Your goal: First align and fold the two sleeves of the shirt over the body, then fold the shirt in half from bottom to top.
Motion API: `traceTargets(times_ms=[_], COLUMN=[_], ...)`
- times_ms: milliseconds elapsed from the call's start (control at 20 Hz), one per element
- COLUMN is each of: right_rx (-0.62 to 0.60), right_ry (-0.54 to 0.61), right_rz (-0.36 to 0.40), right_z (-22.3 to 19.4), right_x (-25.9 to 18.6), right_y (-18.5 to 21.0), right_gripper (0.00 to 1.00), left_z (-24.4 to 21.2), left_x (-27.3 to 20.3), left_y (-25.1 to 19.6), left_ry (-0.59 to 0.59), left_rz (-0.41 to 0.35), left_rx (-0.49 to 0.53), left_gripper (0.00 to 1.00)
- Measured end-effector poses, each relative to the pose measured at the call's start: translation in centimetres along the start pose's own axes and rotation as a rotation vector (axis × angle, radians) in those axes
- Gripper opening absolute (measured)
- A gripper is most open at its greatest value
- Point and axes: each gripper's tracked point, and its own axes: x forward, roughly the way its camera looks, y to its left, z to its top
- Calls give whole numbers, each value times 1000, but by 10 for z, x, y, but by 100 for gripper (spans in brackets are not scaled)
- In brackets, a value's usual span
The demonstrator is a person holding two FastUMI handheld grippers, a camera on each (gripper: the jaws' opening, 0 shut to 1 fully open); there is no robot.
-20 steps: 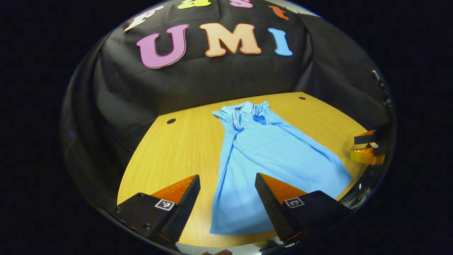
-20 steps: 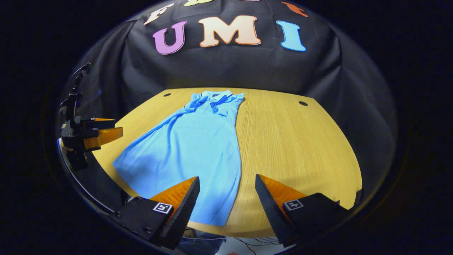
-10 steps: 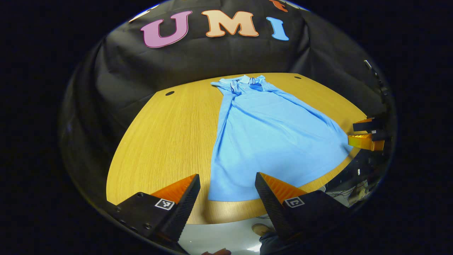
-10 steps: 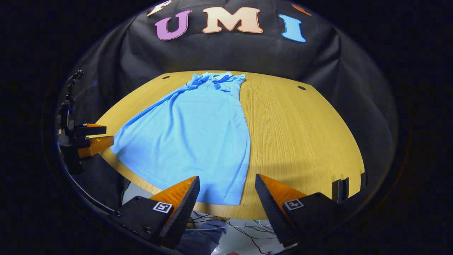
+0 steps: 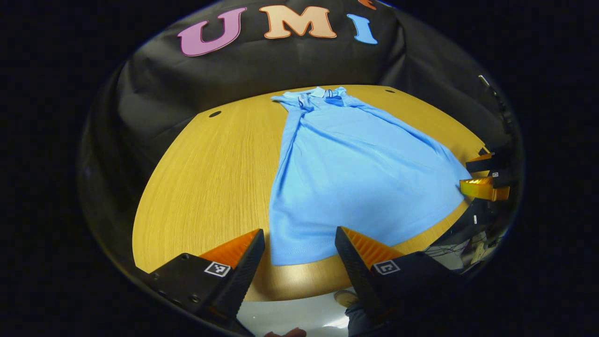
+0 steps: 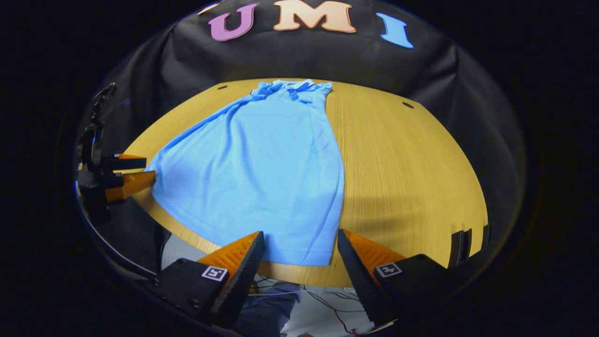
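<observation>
So far the sleeves look folded over the shirt, flat on the table. Left gripper and right gripper gape empty at the hem; we judge the bottom-to-top fold remains.

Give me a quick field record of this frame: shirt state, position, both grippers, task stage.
shirt: light blue polo shirt, flat, collar toward the booth wall, hem at the near edge
sleeves: appear folded in over the body
surface: wooden table
left gripper: open, at the hem's left corner, no cloth between the fingers
right gripper: open, at the hem's right corner, no cloth between the fingers
task stage: bottom-to-top fold not yet begun
</observation>
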Motion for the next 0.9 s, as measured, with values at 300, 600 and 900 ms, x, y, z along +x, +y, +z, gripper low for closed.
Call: traceTargets(times_ms=[300, 600, 900], right_rx=[23, 46, 73], right_ry=[24, 30, -65], right_rz=[49, 72, 99], right_z=[-1, 0, 35], right_x=[4, 3, -15], right_y=[18, 20, 19], right_gripper=[45, 11, 11], left_z=[0, 7, 34], left_x=[1, 11, -1], left_y=[-21, -33, -44], left_ry=[3, -4, -23], left_rz=[-51, -28, -61], left_rx=[-80, -18, -109], left_gripper=[61, 0, 0])
